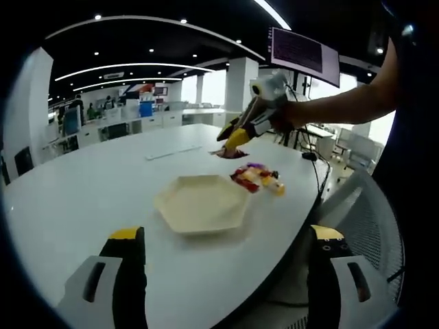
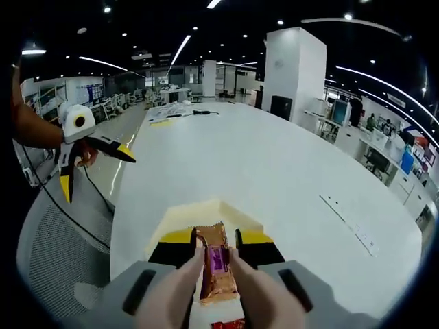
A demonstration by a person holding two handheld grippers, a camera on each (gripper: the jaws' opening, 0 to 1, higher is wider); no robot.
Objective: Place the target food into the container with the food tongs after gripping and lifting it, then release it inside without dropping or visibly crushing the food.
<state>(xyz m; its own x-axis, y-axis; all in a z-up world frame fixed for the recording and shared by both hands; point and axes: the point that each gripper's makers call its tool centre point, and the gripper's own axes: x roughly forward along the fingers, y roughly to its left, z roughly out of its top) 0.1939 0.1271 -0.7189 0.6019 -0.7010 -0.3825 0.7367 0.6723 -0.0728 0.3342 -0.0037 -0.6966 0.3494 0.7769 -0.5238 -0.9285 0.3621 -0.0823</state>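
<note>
Right gripper view: the right gripper [image 2: 217, 255] rises from the bottom centre, its two yellow-tipped jaws clamped on a pair of tongs [image 2: 206, 295]. The two tong arms pinch one foil-wrapped snack bar [image 2: 215, 264], orange with a purple label, at lower centre. Directly behind it lies one cream hexagonal plate [image 2: 206, 211] on the white table [image 2: 288, 178]. At the left edge, the left gripper [image 2: 92, 164] hangs beyond the table edge with its jaws spread apart, holding nothing.

Left gripper view: the left gripper [image 1: 226, 267] shows two separated jaws at the bottom. The plate [image 1: 202, 203] sits at centre, unoccupied. One small pile of wrapped snacks [image 1: 258, 178] lies just right of the plate. The right gripper [image 1: 236, 137] hovers at upper centre above the table [image 1: 82, 199].
</note>
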